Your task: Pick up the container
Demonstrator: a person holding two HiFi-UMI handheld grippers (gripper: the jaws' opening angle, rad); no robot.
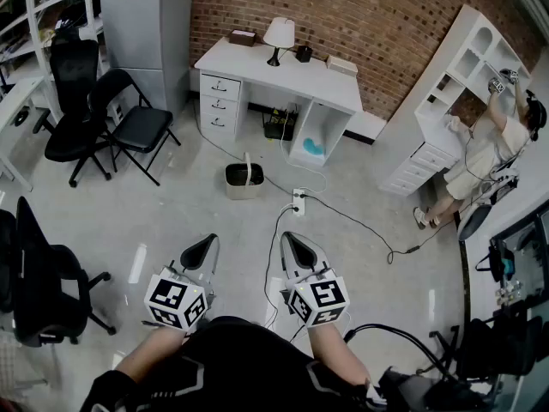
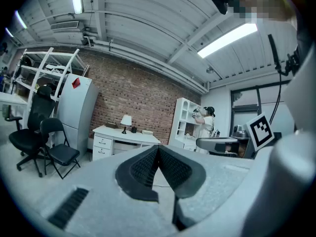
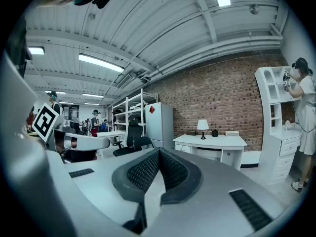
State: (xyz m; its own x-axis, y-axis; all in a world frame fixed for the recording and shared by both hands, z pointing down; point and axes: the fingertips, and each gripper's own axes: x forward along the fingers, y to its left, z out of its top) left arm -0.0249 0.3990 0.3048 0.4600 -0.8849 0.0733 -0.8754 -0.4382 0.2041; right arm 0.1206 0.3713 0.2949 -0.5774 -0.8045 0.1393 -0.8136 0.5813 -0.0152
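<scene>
A small dark container (image 1: pixel 244 180) with a pale handle stands on the floor in front of the white desk (image 1: pixel 283 69), well ahead of both grippers. My left gripper (image 1: pixel 206 243) and right gripper (image 1: pixel 292 240) are held side by side over the floor, pointing toward the desk. Both are shut with nothing between the jaws. In the left gripper view the dark pads (image 2: pixel 143 169) of the left gripper (image 2: pixel 158 149) meet at their tips. The right gripper (image 3: pixel 159 152) looks the same in its own view. Neither gripper view shows the container.
A white cable and power strip (image 1: pixel 298 201) lie on the floor between me and the desk. Black chairs (image 1: pixel 137 123) stand at the left, another chair (image 1: pixel 39 273) near my left side. A person (image 1: pixel 489 157) works at white shelving at the right. A lamp (image 1: pixel 278 37) stands on the desk.
</scene>
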